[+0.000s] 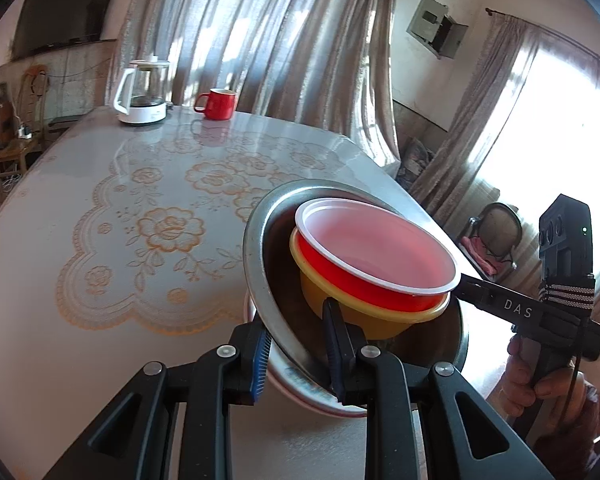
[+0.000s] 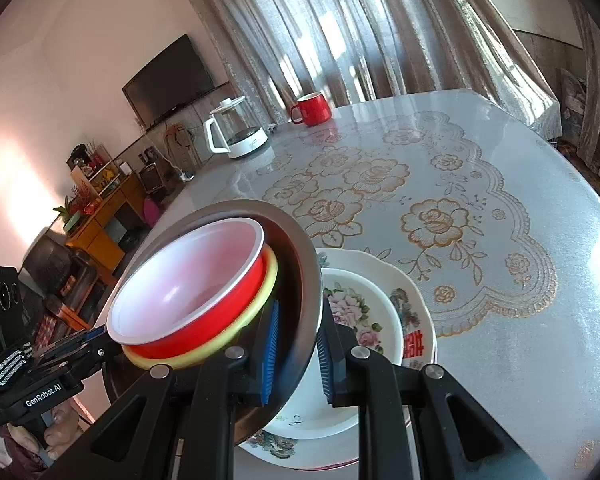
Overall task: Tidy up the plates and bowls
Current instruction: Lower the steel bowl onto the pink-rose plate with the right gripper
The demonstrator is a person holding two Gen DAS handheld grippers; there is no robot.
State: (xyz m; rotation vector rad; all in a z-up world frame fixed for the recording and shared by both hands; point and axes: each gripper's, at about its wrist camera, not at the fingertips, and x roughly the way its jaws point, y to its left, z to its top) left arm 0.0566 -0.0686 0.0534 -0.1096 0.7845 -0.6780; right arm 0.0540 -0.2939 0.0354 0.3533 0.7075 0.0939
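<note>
A steel bowl [image 1: 256,248] [image 2: 302,252] hangs tilted above the table, carried by both grippers. Nested in it are a yellow bowl [image 1: 340,308] [image 2: 270,280] and, on top, a red bowl with a white inside [image 1: 380,248] [image 2: 188,280]. My left gripper [image 1: 296,340] is shut on the steel bowl's near rim, blue pads on either side of it. My right gripper [image 2: 298,332] clamps the opposite rim in the same way. Under the bowl lies a stack of floral plates [image 2: 404,300], a sliver of which shows in the left wrist view [image 1: 324,410].
The round table [image 1: 100,200] [image 2: 500,160] carries a lace-patterned cover. A glass kettle [image 1: 144,92] [image 2: 240,132] and a red mug [image 1: 218,104] [image 2: 312,108] stand at its far edge. Curtains hang behind; a chair [image 1: 496,236] stands off to one side.
</note>
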